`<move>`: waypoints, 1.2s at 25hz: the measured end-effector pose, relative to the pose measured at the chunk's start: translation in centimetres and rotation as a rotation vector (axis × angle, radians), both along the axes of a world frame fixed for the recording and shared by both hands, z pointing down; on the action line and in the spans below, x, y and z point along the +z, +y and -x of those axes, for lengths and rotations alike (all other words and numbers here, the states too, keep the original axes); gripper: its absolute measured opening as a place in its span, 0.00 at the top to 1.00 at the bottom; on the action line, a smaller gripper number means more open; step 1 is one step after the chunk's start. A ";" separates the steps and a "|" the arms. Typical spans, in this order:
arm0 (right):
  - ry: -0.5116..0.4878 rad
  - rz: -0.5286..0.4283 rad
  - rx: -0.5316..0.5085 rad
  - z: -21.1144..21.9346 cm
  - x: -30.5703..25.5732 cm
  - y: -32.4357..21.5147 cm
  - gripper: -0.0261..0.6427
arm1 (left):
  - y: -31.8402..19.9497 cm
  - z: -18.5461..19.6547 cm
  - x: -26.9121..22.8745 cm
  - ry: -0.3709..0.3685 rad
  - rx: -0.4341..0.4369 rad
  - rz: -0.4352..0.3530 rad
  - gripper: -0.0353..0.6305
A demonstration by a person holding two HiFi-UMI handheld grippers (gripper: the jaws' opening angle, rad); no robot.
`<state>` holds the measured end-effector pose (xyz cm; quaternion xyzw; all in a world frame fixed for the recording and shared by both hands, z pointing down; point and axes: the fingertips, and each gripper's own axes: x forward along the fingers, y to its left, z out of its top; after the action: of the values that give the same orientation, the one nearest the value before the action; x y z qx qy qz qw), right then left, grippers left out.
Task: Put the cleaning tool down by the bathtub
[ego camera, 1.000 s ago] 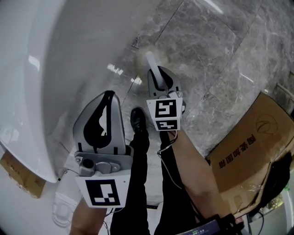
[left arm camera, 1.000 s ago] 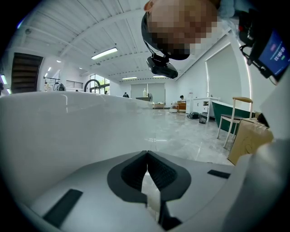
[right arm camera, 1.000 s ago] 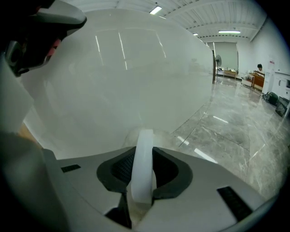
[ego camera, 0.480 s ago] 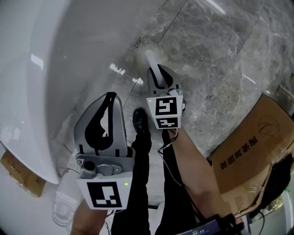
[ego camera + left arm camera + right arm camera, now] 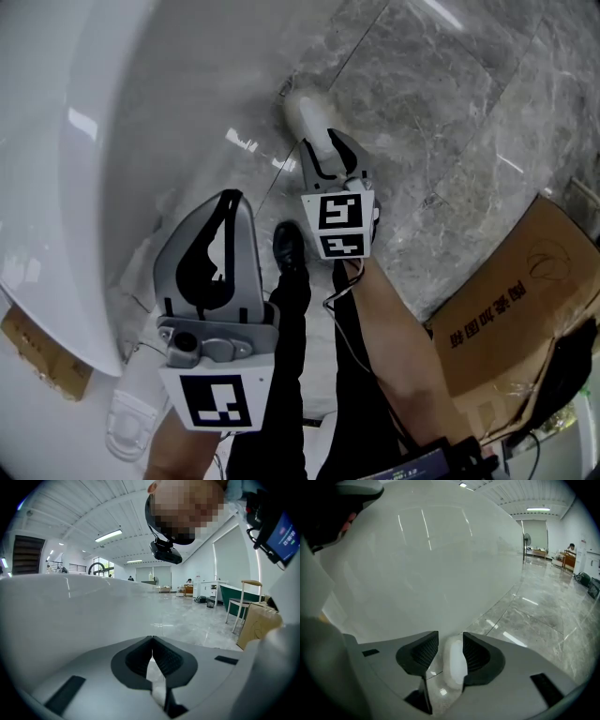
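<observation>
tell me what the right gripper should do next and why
Probably draw the right gripper straight back and up, off the cleaning tool. Its jaws have just been opening and now stand apart with the white tool, seemingly loose, between them, lying on the floor beside the bathtub, so the placing looks done.

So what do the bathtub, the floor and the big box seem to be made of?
Bathtub: smooth white glossy shell, acrylic or enamel judging by its sharp light reflections; cannot tell which.
Floor: polished grey veined stone or stone-look tile, with joint lines and glare.
Box: plain brown cardboard, matt, with bent edges and dark print.
</observation>
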<state>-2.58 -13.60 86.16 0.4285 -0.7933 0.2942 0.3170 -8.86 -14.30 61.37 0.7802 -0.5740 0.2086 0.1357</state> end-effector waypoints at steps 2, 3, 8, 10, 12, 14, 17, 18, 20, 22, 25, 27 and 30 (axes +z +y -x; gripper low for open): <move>0.004 -0.005 -0.001 -0.1 -0.1 0.1 0.70 | 0.0 0.0 0.0 -0.001 0.001 0.000 0.92; 0.004 -0.008 -0.002 0.0 -0.2 0.1 0.71 | 0.0 0.0 0.0 -0.002 0.001 0.000 0.92; 0.005 -0.026 -0.004 0.1 -1.1 -0.1 0.72 | -0.2 -0.2 -0.4 0.002 0.006 -0.006 0.92; 0.003 -0.032 0.000 0.1 -1.6 -0.2 0.72 | -0.3 -0.3 -0.8 0.003 0.008 -0.015 0.92; 0.001 -0.039 0.002 0.0 -2.1 -0.4 0.73 | -0.5 -0.4 -1.2 0.003 0.009 -0.024 0.92; 0.001 -0.044 0.004 -0.1 -2.6 -0.4 0.74 | -0.6 -0.5 -1.6 0.005 0.010 -0.030 0.92; 0.001 -0.051 0.005 -0.3 -3.7 -0.6 0.75 | -0.9 -0.8 -2.7 0.006 0.013 -0.042 0.92; 0.000 -0.056 0.007 -0.4 -4.2 -0.8 0.75 | -1.1 -0.9 -3.2 0.007 0.014 -0.049 0.92; -0.001 -0.069 0.019 -0.8 -5.5 -1.1 0.77 | -1.5 -1.2 -4.3 0.012 0.015 -0.067 0.92; -0.002 -0.086 0.039 -1.6 -7.4 -1.2 0.78 | -1.7 -1.7 -5.8 0.016 0.019 -0.093 0.92; -0.001 -0.124 0.061 -2.8 -11.1 -1.5 0.84 | -2.1 -2.3 -8.4 0.014 0.017 -0.131 0.92; -0.004 -0.146 0.066 -3.2 -14.1 -1.7 0.87 | -2.4 -2.2 -10.3 0.021 -0.002 -0.136 0.92; -0.021 -0.181 0.051 -3.2 -20.1 -2.3 0.88 | -2.8 -2.1 -15.1 0.025 -0.018 -0.166 0.92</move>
<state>0.66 -15.88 66.05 0.4725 -0.8088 0.2336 0.2608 -6.76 -17.14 46.30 0.7861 -0.5946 0.1491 0.0794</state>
